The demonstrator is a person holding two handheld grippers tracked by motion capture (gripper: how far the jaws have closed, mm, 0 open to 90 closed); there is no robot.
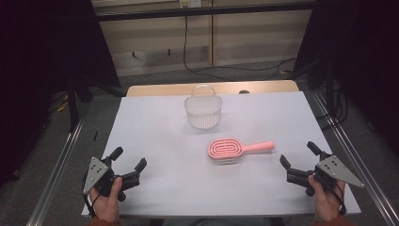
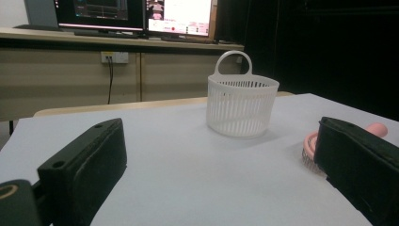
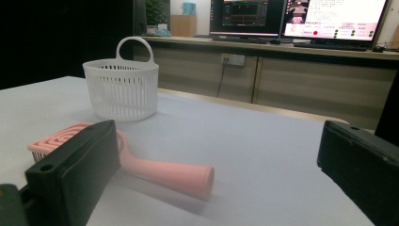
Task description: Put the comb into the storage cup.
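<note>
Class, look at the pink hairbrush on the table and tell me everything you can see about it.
The pink plastic hairbrush has an oval head with looped, slotted ribs and a straight round handle with a blunt end. It lies flat on the white table, ribbed back up, pale bristles down against the surface, handle pointing to the person's right. It sits near the table's middle, nearer the person than the white slatted basket and apart from it. Neither gripper touches it.
</note>
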